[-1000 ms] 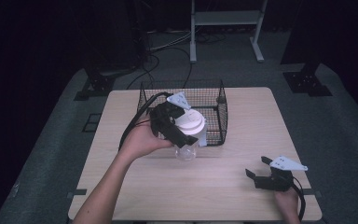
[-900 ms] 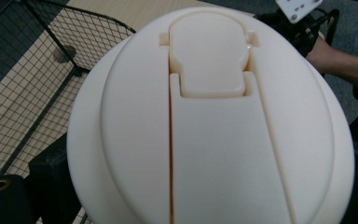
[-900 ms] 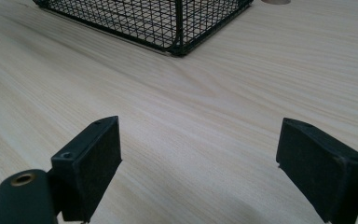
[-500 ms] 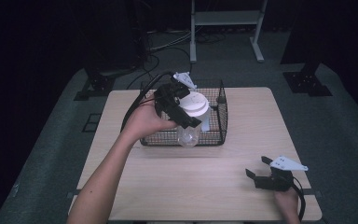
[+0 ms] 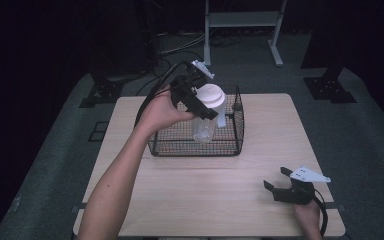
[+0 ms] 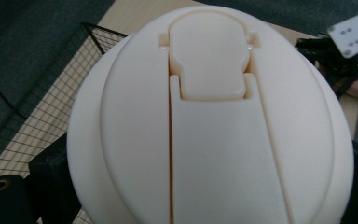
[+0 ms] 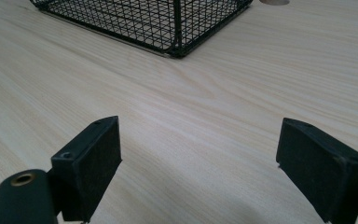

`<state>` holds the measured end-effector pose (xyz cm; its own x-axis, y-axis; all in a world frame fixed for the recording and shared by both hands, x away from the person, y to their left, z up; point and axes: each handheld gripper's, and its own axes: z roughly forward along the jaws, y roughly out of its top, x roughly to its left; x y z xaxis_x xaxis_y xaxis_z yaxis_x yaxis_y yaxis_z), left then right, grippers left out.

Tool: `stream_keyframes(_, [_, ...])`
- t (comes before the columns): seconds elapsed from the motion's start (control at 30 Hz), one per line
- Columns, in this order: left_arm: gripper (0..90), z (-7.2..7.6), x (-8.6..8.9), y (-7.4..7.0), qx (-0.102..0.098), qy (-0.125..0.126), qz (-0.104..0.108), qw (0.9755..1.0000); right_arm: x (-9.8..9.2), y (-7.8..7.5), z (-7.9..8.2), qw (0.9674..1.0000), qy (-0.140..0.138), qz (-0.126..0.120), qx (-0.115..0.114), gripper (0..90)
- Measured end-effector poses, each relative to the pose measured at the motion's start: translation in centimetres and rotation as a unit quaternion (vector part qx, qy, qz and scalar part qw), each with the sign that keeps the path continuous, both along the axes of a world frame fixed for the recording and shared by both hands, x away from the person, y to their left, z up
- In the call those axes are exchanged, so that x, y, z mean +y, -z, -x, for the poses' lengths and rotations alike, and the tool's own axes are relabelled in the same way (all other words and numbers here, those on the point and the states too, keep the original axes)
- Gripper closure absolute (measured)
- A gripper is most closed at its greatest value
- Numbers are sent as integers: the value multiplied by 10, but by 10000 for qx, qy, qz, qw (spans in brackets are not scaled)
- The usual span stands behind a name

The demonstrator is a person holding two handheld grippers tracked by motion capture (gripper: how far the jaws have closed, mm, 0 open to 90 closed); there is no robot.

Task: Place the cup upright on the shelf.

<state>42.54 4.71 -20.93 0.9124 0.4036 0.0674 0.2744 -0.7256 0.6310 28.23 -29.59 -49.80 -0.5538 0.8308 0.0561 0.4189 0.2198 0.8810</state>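
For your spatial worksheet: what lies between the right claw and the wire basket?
Bare wooden table only, seen in the right gripper view between the open right claw and the wire basket.

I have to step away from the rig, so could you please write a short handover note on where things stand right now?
Left gripper: shut on the clear bottle just under its white lid, holding it above the wire basket.
Right gripper: open, holding nothing, low over the table near its front right corner.
Done: bottle picked up and brought over the basket.
Left, probably: lower the bottle into the basket and release it.
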Motion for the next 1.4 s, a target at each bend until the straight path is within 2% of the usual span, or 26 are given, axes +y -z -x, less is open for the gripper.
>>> stream_keyframes(0.07, [52,-8,3,-4,43,-86,101,9999,0,0,0,10000,-2,-8,1,129])
stream_keyframes(0.33, [53,-27,6,-6,58,-333,69,9994,0,0,0,10000,-6,-38,9,129])
stream_keyframes(0.37, [53,-32,6,-5,53,-444,-62,9990,-1,0,0,10000,-3,-31,-1,129])
stream_keyframes(0.47, [53,-40,8,-3,90,-577,-143,9982,-1,0,0,10000,-2,-36,0,129])
stream_keyframes(0.67, [52,-54,9,4,159,-777,-181,9967,-1,0,0,10000,8,-34,1,129])
stream_keyframes(0.9, [53,-64,13,12,145,-1025,-175,9945,-1,0,0,10000,0,-53,-26,129])
stream_keyframes(1.0, [52,-73,17,20,204,-1127,-265,9931,-2,0,0,10000,-12,-48,-27,129])
stream_keyframes(1.1, [52,-80,23,30,287,-1229,-106,9919,-2,0,0,10000,-14,-64,-29,129])
stream_keyframes(1.23, [52,-87,26,45,356,-1308,-32,9908,-2,0,0,10000,-3,-95,-12,129])
stream_keyframes(1.33, [52,-92,25,56,422,-1344,-51,9900,-2,0,0,9999,5,-112,-35,129])
stream_keyframes(1.4, [52,-94,24,62,399,-1357,-39,9899,-2,0,0,9999,4,-108,-35,129])
